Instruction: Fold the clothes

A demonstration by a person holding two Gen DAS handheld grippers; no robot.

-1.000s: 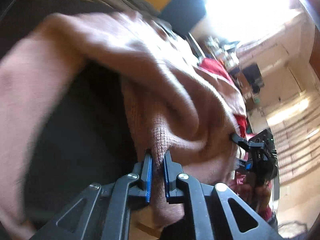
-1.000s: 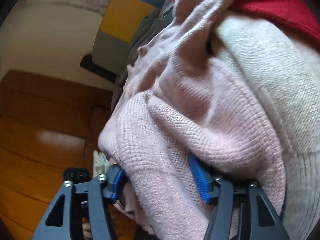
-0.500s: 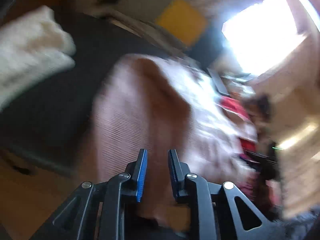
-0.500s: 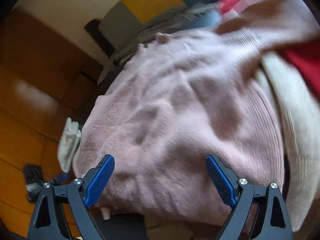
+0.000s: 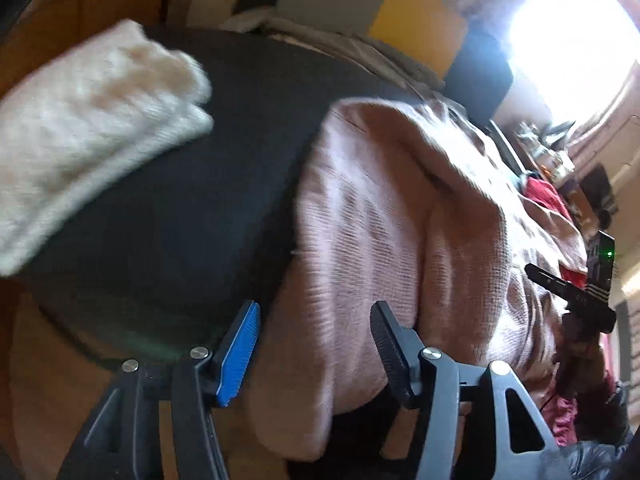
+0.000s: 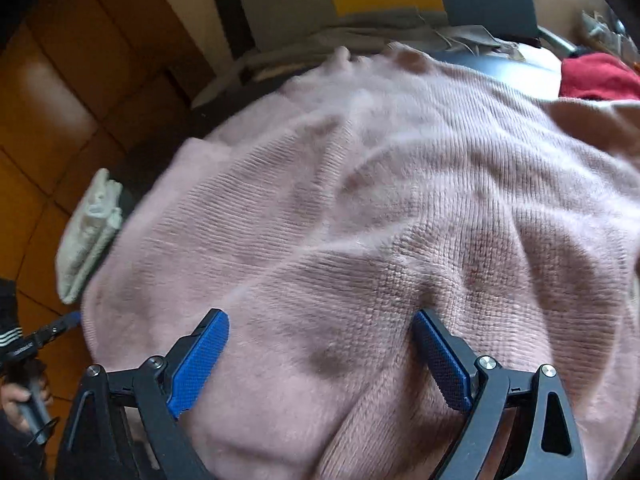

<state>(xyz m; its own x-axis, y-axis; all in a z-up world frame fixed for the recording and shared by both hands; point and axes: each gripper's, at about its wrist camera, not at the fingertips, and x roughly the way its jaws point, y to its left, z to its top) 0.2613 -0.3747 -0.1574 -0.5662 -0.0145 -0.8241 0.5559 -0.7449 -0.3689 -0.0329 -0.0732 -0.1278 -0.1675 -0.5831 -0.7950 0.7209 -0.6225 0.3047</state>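
On the dark tabletop (image 5: 168, 216): one pink knit sweater (image 6: 360, 208) lies spread flat, covering most of the right half; its near edge hangs over the table's front.
Change, left claw: the left gripper (image 5: 314, 344) was clamped on a fold of the sweater a second ago; its jaws have just been opening and now stand apart, the fabric lying loose under the gap, neither pad pressing it.
Change, right claw: the right gripper (image 6: 320, 356) had a bunch of the sweater between its pads a second ago; its jaws have just been opening and now stand wide apart above the flat knit, holding nothing.
Change, sweater: bunched and lifted before, now laid out with soft wrinkles.
Writing: none readable; both views are motion-blurred.
Count, folded items: one cream folded garment (image 5: 88, 152) at the table's left end, well apart from the sweater.
Count, red clothes: one red garment (image 6: 596, 76) at the far right, beside the sweater.
Count, claws: two, each showing blue pads.
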